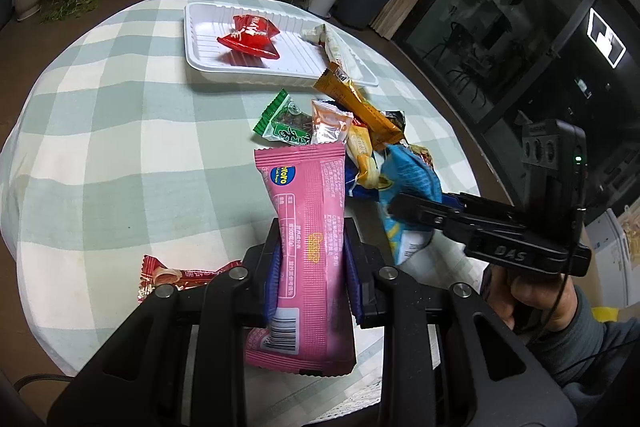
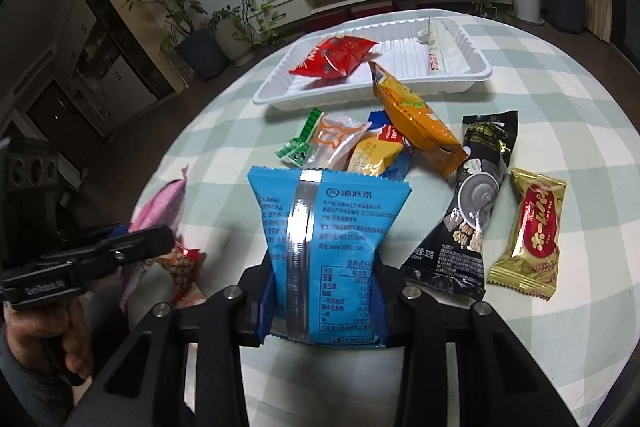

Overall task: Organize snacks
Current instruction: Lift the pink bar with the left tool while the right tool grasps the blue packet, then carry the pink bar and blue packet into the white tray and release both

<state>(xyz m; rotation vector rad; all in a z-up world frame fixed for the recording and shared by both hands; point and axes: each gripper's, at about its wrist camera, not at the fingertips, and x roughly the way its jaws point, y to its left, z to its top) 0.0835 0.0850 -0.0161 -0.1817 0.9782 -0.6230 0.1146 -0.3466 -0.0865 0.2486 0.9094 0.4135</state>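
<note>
The left claw (image 1: pixel 312 259) is clamped on a pink snack packet (image 1: pixel 308 227), which stands upright between its blue-padded fingers (image 1: pixel 273 283) above the checked desk (image 1: pixel 120 131). The right claw (image 2: pixel 324 291) pinches a blue snack bag (image 2: pixel 326 239) the same way, seam side facing the camera (small printed text covers its back). Just left of the left claw lies a red-and-white candy wrapper (image 1: pixel 176 275) on the cloth. Ahead of both claws sits a loose pile: a green packet (image 2: pixel 298 143), a clear orange-printed one (image 2: pixel 336 141), a yellow one (image 2: pixel 372 155) and a long orange bar (image 2: pixel 416 123), overlapping each other. To the right of the pile lie a black packet (image 2: pixel 468 203) and, beside it, a gold-and-red wrapper (image 2: pixel 532 231). Beyond the pile stands a white tray (image 2: pixel 476 75) holding a red packet (image 2: pixel 332 57) and a pale stick packet (image 2: pixel 434 47).
</note>
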